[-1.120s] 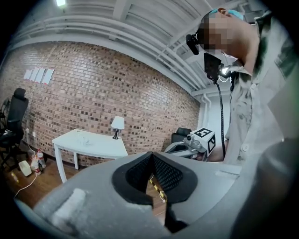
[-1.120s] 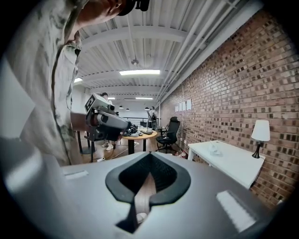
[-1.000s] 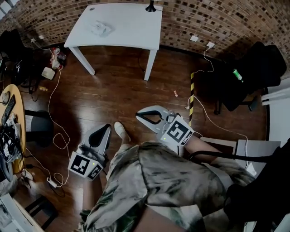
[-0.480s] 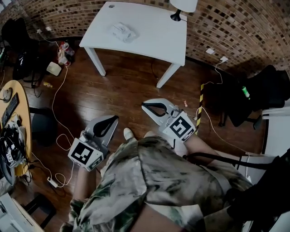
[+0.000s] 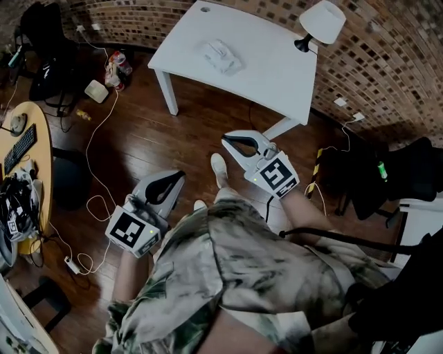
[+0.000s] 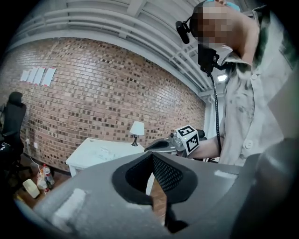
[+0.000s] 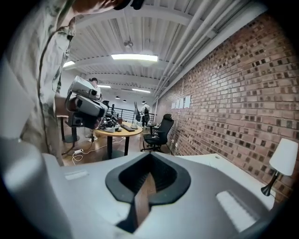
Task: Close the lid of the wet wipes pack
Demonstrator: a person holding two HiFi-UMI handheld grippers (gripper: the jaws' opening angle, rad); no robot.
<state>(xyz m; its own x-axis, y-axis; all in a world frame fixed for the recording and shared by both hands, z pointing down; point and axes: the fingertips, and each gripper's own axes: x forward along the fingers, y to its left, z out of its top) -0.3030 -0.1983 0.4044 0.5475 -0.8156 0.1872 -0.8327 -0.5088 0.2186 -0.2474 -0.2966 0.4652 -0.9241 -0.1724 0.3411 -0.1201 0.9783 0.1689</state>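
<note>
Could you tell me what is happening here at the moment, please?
A person holds a gripper in each hand, low in front of the body, facing a white table by a brick wall. The left gripper and the right gripper are both shut and empty. The wet wipes pack lies on the table near a lamp, well apart from both grippers.

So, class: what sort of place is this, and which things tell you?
Probably a shared office or lab workspace: a brick wall, a white table with a lamp, a round desk cluttered with a keyboard and cables, and an office chair.
</note>
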